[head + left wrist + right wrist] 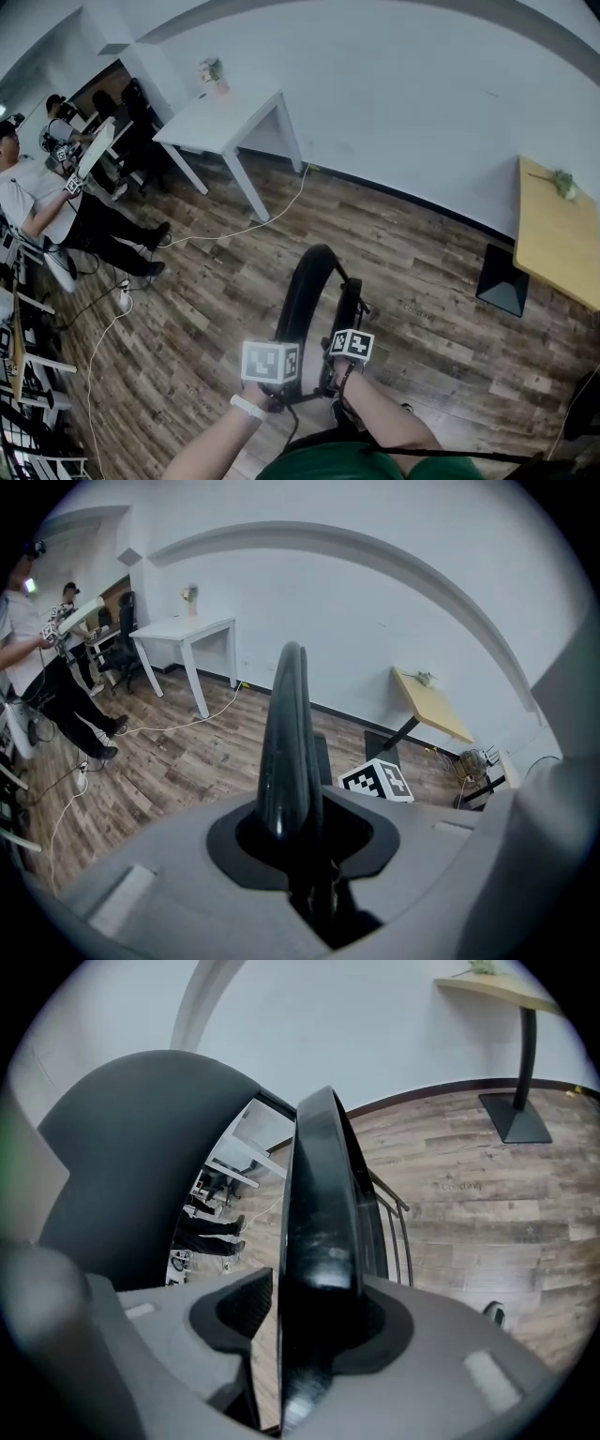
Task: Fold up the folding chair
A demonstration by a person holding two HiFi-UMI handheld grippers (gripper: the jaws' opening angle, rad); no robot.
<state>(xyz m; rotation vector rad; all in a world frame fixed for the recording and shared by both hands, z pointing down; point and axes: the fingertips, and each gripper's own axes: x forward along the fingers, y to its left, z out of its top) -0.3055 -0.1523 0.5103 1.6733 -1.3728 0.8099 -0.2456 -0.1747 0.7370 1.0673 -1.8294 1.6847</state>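
The black folding chair [305, 291] stands on the wood floor just in front of me, its panels close together and seen edge-on. My left gripper [272, 364] grips its near top edge from the left. In the left gripper view the thin black panel [291, 742] rises from between the jaws of the left gripper [300, 855]. My right gripper [351, 347] holds the other panel next to it. In the right gripper view a thicker black panel [321, 1241] fills the jaws of the right gripper [314, 1335], with thin metal rods beside it.
A white table [225, 117] stands by the far wall with a small plant on it. At the right is a wooden table [553, 234] on a black base [503, 279]. People sit at the left [37, 202]. A white cable [234, 234] trails across the floor.
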